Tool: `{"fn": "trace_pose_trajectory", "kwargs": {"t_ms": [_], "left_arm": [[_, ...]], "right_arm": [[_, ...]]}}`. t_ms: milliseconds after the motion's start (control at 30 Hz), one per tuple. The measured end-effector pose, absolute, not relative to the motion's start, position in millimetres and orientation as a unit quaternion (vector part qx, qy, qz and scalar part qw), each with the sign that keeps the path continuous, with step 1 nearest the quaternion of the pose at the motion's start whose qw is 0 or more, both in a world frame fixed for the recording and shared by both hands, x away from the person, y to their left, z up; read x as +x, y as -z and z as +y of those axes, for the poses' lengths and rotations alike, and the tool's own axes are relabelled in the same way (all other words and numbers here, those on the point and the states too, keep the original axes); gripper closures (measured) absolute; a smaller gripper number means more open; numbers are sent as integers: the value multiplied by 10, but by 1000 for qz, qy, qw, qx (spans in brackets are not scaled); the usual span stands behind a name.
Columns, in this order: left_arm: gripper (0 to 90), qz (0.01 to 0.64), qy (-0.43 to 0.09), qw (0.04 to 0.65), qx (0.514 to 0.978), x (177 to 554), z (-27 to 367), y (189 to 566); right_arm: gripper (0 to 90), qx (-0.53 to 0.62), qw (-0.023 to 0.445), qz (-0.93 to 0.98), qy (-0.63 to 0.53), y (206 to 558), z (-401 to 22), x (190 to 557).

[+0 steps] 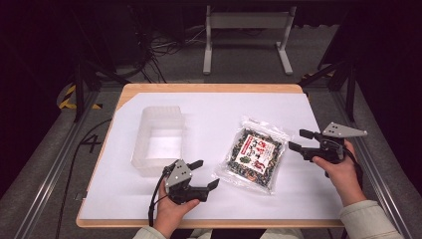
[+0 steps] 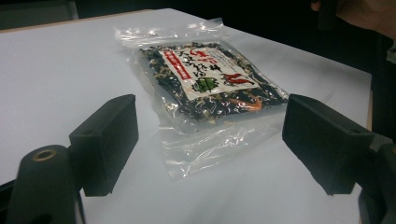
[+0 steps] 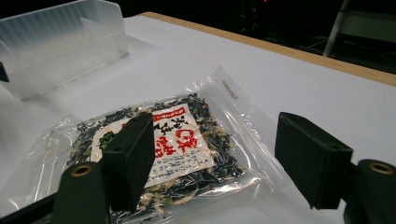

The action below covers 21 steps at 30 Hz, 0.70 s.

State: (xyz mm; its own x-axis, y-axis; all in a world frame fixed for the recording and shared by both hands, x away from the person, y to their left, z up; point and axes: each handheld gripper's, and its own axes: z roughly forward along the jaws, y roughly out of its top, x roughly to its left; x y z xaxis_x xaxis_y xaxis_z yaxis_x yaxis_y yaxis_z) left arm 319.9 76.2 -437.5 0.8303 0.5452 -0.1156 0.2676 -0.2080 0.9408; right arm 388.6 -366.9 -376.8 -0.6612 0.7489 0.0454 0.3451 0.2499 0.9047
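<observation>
Clear seaweed packet (image 1: 255, 153) between open left claw (image 1: 206, 174), right claw (image 1: 300, 140).

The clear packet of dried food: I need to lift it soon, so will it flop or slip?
The clear packet lies flat with wrinkled, glossy film, so it probably sags when lifted by one edge and may slide easily. Its loose, flaky filling looks light. The empty sealed margin seems the easiest place to pinch.

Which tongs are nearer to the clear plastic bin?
Left. The left tongs sit just beside the bin, at its near corner; the right tongs are beyond the snack bag.
</observation>
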Motion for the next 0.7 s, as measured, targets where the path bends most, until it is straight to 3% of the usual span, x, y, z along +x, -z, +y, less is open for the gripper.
{"fn": "trace_pose_trajectory", "kwargs": {"t_ms": [700], "left_arm": [[215,253,-111,560,781,3176,700,4385]], "right_arm": [[270,412,186,751,-481,3897,-3697,4410]]}}
